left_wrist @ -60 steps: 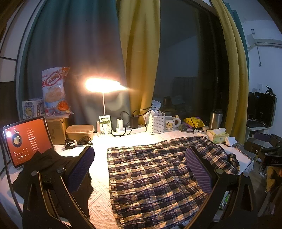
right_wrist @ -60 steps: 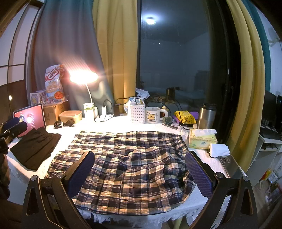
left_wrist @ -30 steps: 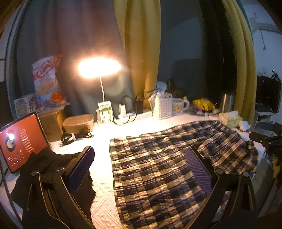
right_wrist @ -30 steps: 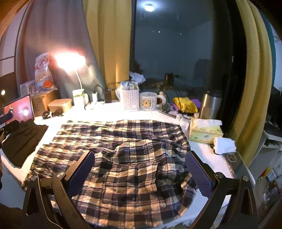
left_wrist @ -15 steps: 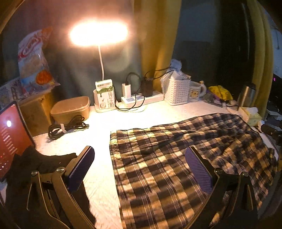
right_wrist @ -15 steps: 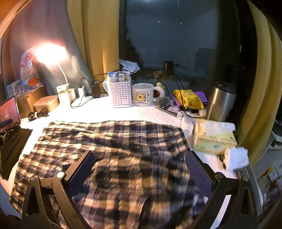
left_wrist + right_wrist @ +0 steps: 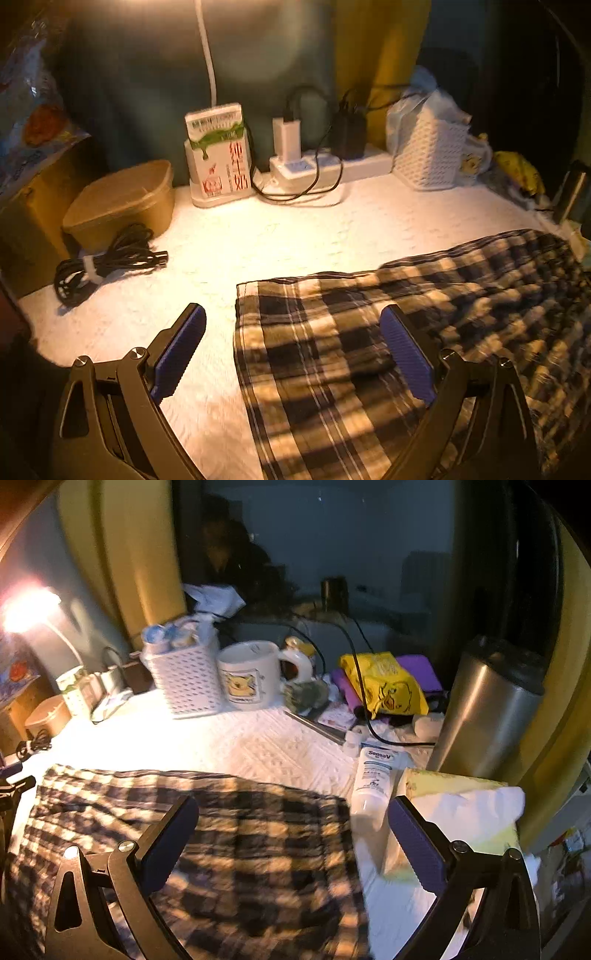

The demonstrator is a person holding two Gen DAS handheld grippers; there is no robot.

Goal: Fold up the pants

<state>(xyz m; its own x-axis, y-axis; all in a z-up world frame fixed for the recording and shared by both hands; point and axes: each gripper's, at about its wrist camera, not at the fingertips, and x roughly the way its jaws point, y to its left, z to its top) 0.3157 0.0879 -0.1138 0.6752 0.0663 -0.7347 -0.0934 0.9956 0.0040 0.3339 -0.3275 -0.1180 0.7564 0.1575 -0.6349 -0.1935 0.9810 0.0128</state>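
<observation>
Plaid pants (image 7: pixel 332 325) lie flat on the white-covered table (image 7: pixel 277 240). My left gripper (image 7: pixel 291 310) hangs just over their far left corner. Its jaws are closing but still stand wide, with the corner hem below and between them and neither pad pressing on cloth. In the right wrist view the pants (image 7: pixel 240 830) end at a far right edge beside a white tube. My right gripper (image 7: pixel 291 801) is open above that edge, its left finger over the cloth and its right finger over the tissue box. The near part of the pants is hidden.
Along the back stand a tan box (image 7: pixel 122 199), a coiled black cable (image 7: pixel 107 258), a milk carton (image 7: pixel 218 155), a power strip (image 7: pixel 325 166) and a white basket (image 7: pixel 428 155). To the right are a mug (image 7: pixel 247 675), a tube (image 7: pixel 373 779), a tissue box (image 7: pixel 461 812) and a steel tumbler (image 7: pixel 487 709).
Both grippers have moved forward and tipped downward, so the pants' far corners now sit between their fingers. The left jaws have narrowed a little. The pants have not moved.
</observation>
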